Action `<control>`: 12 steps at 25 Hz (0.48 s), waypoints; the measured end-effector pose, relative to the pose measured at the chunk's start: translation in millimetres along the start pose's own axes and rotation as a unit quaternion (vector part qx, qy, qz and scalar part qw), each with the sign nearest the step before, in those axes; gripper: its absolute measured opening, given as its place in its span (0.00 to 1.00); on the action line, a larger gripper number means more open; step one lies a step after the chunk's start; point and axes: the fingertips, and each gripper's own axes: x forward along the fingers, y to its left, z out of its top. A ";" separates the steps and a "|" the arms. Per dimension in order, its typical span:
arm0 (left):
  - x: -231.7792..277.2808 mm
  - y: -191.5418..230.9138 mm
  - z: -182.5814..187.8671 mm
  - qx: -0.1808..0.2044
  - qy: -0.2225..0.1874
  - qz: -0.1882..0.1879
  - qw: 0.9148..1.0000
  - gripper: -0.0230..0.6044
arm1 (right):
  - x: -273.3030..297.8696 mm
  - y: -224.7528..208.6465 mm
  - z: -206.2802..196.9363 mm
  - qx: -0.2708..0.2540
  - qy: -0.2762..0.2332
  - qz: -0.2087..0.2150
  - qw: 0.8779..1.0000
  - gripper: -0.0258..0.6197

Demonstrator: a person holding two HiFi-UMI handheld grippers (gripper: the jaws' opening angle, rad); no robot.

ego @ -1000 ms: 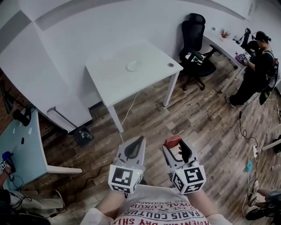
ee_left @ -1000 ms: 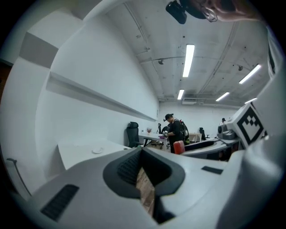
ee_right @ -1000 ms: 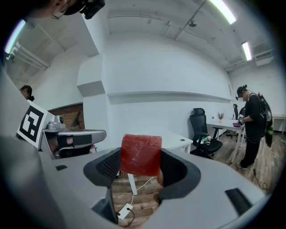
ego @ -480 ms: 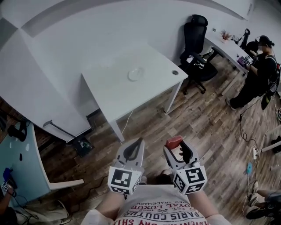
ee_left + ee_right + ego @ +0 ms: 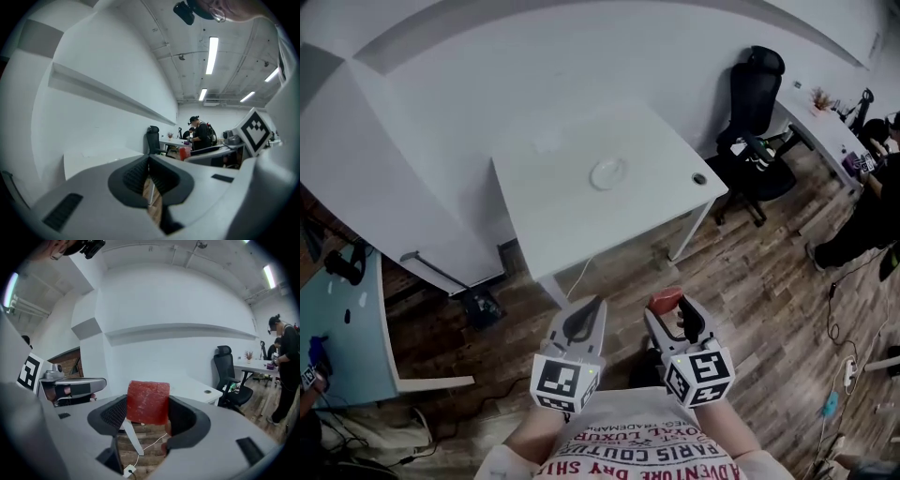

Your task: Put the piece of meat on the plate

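My right gripper point(image 5: 667, 307) is shut on a red piece of meat point(image 5: 148, 402), which sticks out past the jaw tips point(image 5: 666, 300). Beside it my left gripper point(image 5: 592, 309) is shut with nothing between its jaws point(image 5: 149, 164). Both are held low, close to my chest, over the wooden floor. A small white plate point(image 5: 607, 173) lies near the middle of a white table point(image 5: 544, 216) ahead of me, well apart from both grippers.
A black office chair point(image 5: 755, 103) stands right of the table. A person point(image 5: 867, 202) stands at a desk point(image 5: 830, 131) at the far right. A light blue table point(image 5: 347, 328) is at the left. White walls point(image 5: 441, 75) run behind the table. Cables trail on the floor.
The view has shifted so the table and plate now sit closer and more centred. Both grippers keep their places near my chest, the meat still held in the right one.
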 end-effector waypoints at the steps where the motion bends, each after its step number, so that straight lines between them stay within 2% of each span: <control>1: 12.6 0.8 3.5 -0.002 -0.002 0.010 1.000 0.05 | 8.6 -10.7 5.3 -0.002 0.000 0.010 1.000 0.47; 12: 154.8 1.3 40.4 -0.034 -0.013 0.088 0.995 0.05 | 95.3 -131.4 57.9 -0.037 0.018 0.104 0.994 0.47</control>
